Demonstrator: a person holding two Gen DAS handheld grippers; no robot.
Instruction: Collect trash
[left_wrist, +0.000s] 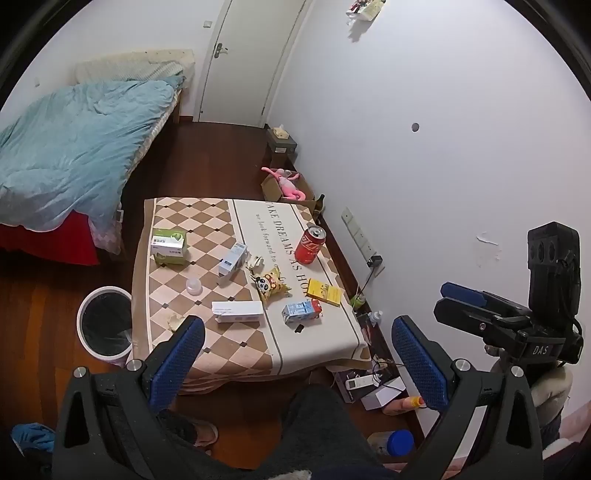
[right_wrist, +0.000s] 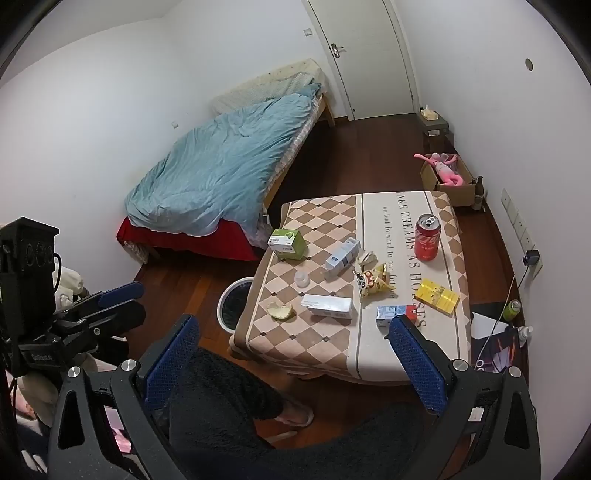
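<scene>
I have both grippers up off the table (left_wrist: 314, 354), left gripper (left_wrist: 297, 363) and right gripper (right_wrist: 295, 363) spread wide and empty. The trash lies on the cloth: a red can (right_wrist: 426, 238) upright at the far side, a yellow box (right_wrist: 436, 296) near it, a snack bag (right_wrist: 375, 282) mid-table. The bin (left_wrist: 105, 325) stands on the floor at the table's left edge.

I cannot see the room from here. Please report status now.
Left gripper open, empty. Right gripper open, empty. Trash on table untouched: red can, boxes, snack bag. Bin on floor beside table, path clear.
</scene>
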